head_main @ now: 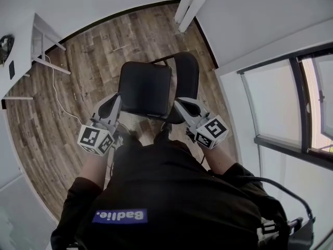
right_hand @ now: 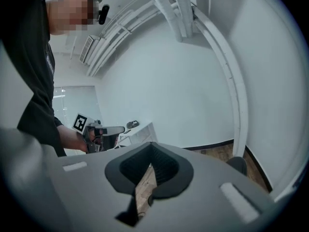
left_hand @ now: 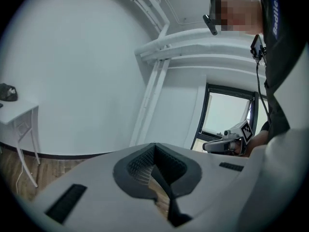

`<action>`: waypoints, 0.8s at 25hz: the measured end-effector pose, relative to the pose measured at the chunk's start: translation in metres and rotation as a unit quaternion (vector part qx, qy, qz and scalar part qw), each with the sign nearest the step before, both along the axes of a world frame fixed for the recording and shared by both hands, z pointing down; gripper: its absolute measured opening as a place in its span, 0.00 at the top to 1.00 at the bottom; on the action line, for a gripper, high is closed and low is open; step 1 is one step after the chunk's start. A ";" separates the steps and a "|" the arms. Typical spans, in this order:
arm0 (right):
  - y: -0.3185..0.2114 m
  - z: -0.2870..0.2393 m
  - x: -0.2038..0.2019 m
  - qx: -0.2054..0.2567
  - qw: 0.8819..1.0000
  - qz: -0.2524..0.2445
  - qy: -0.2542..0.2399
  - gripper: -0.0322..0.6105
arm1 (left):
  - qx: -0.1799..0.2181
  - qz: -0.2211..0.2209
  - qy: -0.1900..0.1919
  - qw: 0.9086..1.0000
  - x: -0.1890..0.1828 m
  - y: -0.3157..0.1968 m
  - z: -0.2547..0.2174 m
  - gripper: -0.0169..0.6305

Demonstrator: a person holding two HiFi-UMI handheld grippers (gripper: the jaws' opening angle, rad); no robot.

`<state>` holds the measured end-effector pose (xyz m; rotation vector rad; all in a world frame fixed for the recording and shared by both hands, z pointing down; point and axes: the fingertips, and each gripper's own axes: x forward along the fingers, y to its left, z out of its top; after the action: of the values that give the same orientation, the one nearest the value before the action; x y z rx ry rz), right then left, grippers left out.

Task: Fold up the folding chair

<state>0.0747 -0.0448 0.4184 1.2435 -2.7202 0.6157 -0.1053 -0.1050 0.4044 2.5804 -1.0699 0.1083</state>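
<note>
The wood floor [head_main: 78, 134] fills most of my head view, with white walls around it and a dark-framed window [head_main: 291, 108] along its right edge. The folding chair [head_main: 145, 87] stands on the floor just ahead of me, closer to the window edge than to the left edge. It is unfolded: the black seat lies flat and the rounded backrest [head_main: 188, 76] rises on its right side.

A white worktop [head_main: 23, 35] on thin legs sits at the floor's far left corner, well apart from the chair, with a small dark object [head_main: 4, 47] on it that I can't identify. A pale cable [head_main: 54, 90] trails across the boards below it.

My left gripper [head_main: 116, 100] points at the seat's near left corner, just beside it. Its own view shows the jaws closed together with nothing between them. My right gripper [head_main: 180, 104] points at the near right side of the chair, by the foot of the backrest, and its jaws are likewise closed and empty. I can't tell whether either tip touches the chair.
</note>
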 end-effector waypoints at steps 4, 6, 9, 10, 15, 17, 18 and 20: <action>-0.013 0.010 -0.009 -0.013 0.998 0.056 0.006 0.95 | -0.020 0.020 0.004 1.000 -0.026 -0.023 0.021 0.98; -0.020 0.017 -0.012 -0.021 0.997 0.075 0.013 0.95 | -0.034 0.032 0.004 0.999 -0.036 -0.034 0.036 0.98; -0.029 0.026 -0.010 -0.034 0.994 0.100 0.021 0.95 | -0.054 0.051 0.000 0.997 -0.043 -0.047 0.059 0.98; -0.032 0.030 -0.009 -0.039 0.993 0.106 0.023 0.95 | -0.061 0.056 -0.002 0.997 -0.044 -0.052 0.068 0.98; -0.038 0.053 0.005 -0.067 0.990 0.119 0.042 0.92 | -0.103 0.061 -0.018 0.993 -0.049 -0.058 0.117 0.98; -0.039 0.064 0.015 -0.081 0.988 0.121 0.046 0.90 | -0.117 0.058 -0.029 0.991 -0.050 -0.059 0.138 0.98; -0.039 0.070 0.021 -0.089 0.987 0.123 0.049 0.90 | -0.124 0.057 -0.034 0.990 -0.051 -0.058 0.149 0.98; -0.042 0.078 0.032 -0.106 0.985 0.126 0.054 0.88 | -0.144 0.053 -0.040 0.987 -0.054 -0.057 0.170 0.98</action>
<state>0.1072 -0.0865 0.4961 1.5273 -2.3568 0.8120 -0.1591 -0.1622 0.5747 2.3860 -0.8710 0.3666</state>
